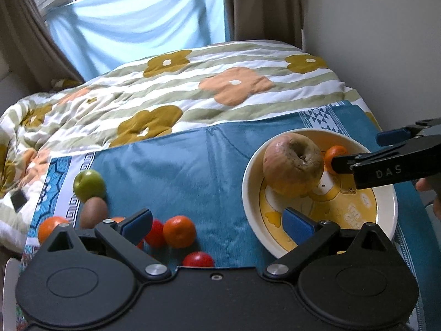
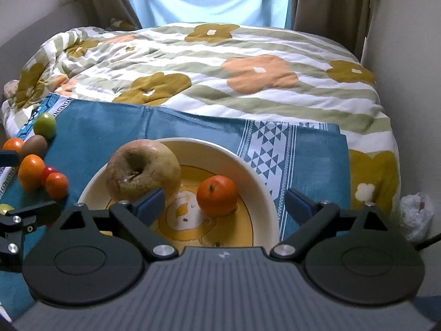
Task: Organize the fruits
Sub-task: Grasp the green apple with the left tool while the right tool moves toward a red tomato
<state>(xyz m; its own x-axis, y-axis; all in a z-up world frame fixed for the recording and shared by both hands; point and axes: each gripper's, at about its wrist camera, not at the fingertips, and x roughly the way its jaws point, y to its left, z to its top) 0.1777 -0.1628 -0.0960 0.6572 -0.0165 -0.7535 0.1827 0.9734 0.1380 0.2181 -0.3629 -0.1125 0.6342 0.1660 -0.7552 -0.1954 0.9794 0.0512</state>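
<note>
A cream bowl [image 1: 248, 193] [image 2: 264, 193] with a yellow cartoon bottom sits on a blue cloth [image 1: 171, 171] [image 2: 110, 127] and holds a large brownish apple [image 1: 293, 164] [image 2: 143, 171] and a tangerine [image 1: 335, 154] [image 2: 217, 195]. My right gripper [image 2: 224, 207] is open and empty over the bowl; it enters the left wrist view [image 1: 355, 149] from the right. My left gripper [image 1: 217, 223] is open and empty above the cloth. Loose fruit lies at the left: a green fruit [image 1: 89, 185] [image 2: 45, 125], a kiwi [image 1: 93, 212] [image 2: 34, 146], tangerines [image 1: 179, 231] [image 2: 31, 176] and small red fruits [image 1: 198, 259] [image 2: 49, 171].
The cloth lies on a bed with a flowered striped quilt [image 1: 193, 88] [image 2: 220, 69]. A wall runs along the right side [image 1: 386, 55]. A window with a light blue curtain [image 1: 137, 24] is behind the bed. A white plastic bag [image 2: 416, 215] lies at the bed's right edge.
</note>
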